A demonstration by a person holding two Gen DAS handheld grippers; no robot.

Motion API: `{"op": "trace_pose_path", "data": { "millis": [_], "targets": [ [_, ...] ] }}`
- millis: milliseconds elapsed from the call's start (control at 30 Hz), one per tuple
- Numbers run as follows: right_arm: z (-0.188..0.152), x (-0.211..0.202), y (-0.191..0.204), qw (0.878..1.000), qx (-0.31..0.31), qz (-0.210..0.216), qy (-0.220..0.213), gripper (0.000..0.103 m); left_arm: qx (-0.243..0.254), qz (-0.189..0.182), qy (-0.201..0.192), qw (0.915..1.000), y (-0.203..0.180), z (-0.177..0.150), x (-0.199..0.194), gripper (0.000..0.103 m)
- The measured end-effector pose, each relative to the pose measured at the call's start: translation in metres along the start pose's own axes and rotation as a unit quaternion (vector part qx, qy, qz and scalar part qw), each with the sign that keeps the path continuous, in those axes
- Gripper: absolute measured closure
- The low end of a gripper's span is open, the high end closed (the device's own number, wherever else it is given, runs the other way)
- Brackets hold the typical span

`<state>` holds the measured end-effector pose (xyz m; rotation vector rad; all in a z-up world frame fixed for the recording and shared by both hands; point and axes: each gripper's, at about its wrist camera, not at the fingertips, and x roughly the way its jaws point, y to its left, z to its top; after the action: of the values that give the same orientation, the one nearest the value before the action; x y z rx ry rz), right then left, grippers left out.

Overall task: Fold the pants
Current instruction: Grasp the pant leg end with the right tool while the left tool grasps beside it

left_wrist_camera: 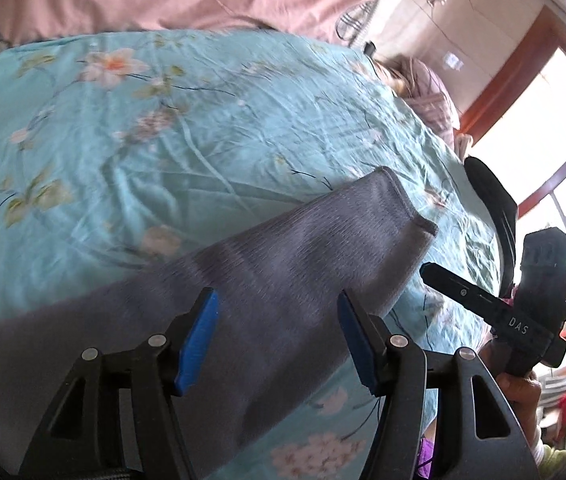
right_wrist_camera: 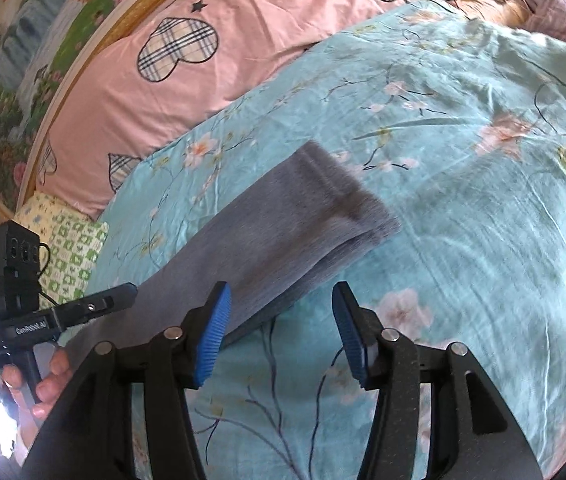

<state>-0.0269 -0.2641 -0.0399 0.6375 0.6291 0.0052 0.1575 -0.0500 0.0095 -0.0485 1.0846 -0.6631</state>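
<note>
At the far left of the right wrist view a hand grips the handle of the left tool, whose tip reaches over the near part of the gray pants. Those pants lie on the bed's blue flowered cover, stretched away from the person as one long narrow strip, the legs apparently laid one on the other with layered edges showing along the right side and the hems at the far end. In the left wrist view the left tool hangs over the cloth with its blue pads spread apart, clamping nothing. Further right, the right tool is parted too, its left pad just over the strip's near edge, its right pad above bare cover, gripping nothing. Judging by this, the lengthwise fold is done; the crosswise folds, bringing hems toward the waist, are not yet done.
</note>
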Motion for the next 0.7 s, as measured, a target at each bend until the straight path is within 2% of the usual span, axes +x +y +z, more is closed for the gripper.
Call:
{"op": "trace_pose_path", "data": {
  "millis": [233,400,600,700],
  "targets": [
    [0.014,0.009,-0.021,0.999,0.03,-0.026,0.003,0.049,0.04,-0.035,0.049,0.9974,-0.016,0.041,0.044,0.04],
    [0.019,0.014,-0.037,0.998,0.06,0.003,0.004,0.049,0.085,-0.065,0.086,0.9906,-0.027,0.071,0.078,0.04],
    [0.023,0.02,-0.044,0.997,0.069,0.03,-0.002,0.049,0.089,-0.107,0.134,0.9812,-0.031,0.097,0.115,0.042],
    [0.024,0.022,-0.046,0.997,0.07,0.035,-0.004,0.058,0.107,-0.116,0.155,0.9751,-0.04,0.101,0.131,0.043]
  ]
}}
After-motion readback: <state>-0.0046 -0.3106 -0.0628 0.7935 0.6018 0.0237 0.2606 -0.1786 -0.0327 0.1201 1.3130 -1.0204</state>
